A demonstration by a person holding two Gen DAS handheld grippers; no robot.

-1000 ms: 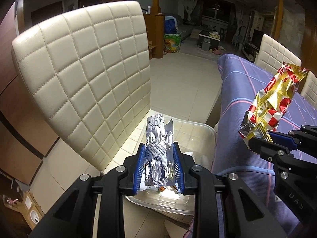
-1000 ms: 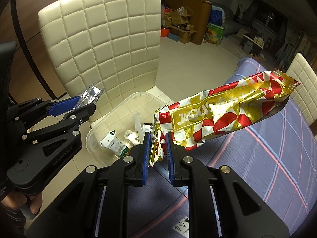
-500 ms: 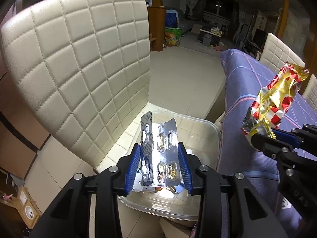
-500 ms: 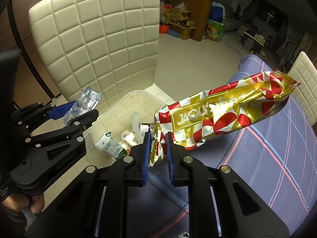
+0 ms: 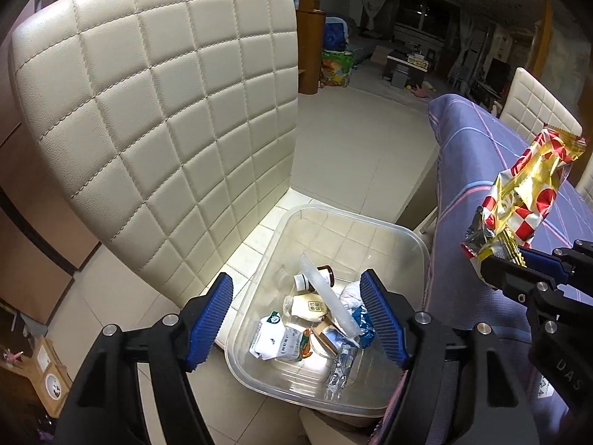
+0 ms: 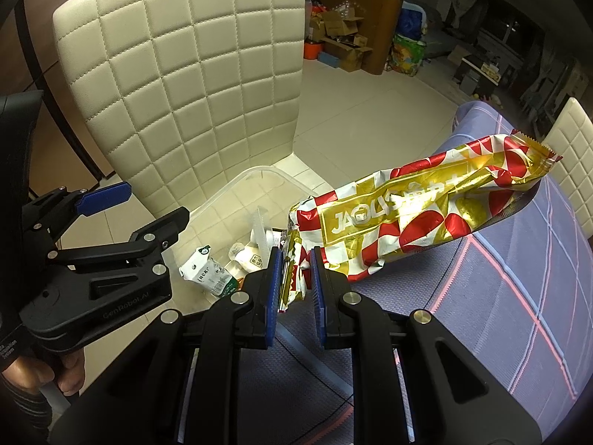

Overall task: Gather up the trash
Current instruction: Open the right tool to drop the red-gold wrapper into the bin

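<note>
So the left gripper (image 5: 296, 319) has just been opening its jaws and there's nothing between them now; it hangs right over the clear plastic tub (image 5: 415, 239) sitting on the cream chair (image 5: 155, 118). The blister pack (image 5: 339, 371) looks like it's lying in the tub near the front wall, next to a small carton (image 5: 272, 339), a little bottle (image 5: 315, 278) and other scraps. The right gripper (image 6: 294, 278) is clamped on the torn end of a red and gold snack wrapper (image 6: 426, 218), held above the purple checked cloth (image 6: 526, 289) on the worktop, just beside the tub. I'd say that wrapper is the next thing to drop in.
</note>
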